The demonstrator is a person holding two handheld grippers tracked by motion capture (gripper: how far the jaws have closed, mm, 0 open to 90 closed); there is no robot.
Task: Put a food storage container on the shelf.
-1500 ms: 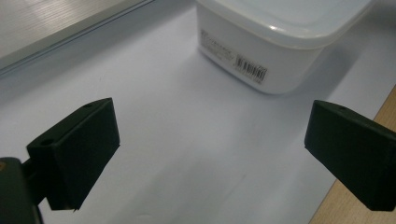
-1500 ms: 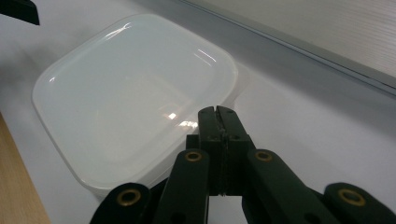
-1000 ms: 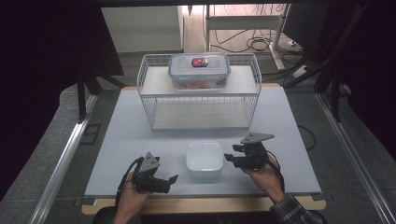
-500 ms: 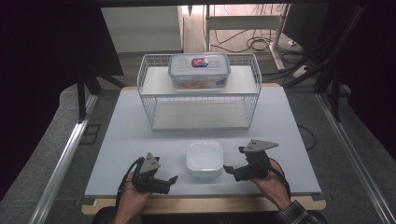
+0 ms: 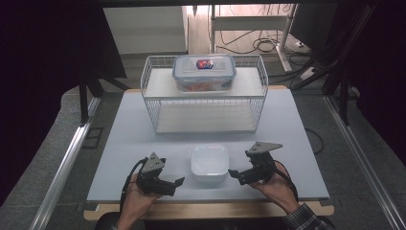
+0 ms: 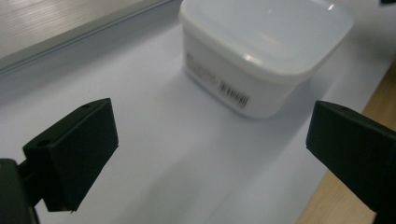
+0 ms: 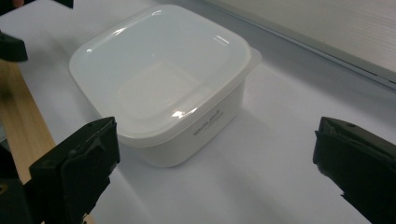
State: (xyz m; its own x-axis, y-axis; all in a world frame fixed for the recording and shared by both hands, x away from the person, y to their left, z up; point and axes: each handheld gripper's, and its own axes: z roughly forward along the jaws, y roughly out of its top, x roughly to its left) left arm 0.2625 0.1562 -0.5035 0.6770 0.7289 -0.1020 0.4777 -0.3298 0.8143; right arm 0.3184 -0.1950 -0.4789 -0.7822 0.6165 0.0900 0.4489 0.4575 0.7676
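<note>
Right gripper view: right gripper (image 7: 210, 172) jaws spread wide, just been opening, nothing between them; white square plastic container with translucent snap-on lid (image 7: 163, 81) beyond the tips, upper left of frame. Left gripper (image 6: 210, 158) likewise released, container upper right of its frame, untouched. High view: container lower centre, on pale grey table mat (image 5: 143, 139), between both grippers. Judged light, empty, stiff thin walls, smooth and slippery; lid could pop. Best grip: opposite side walls below rim. Printed label on side.
</note>
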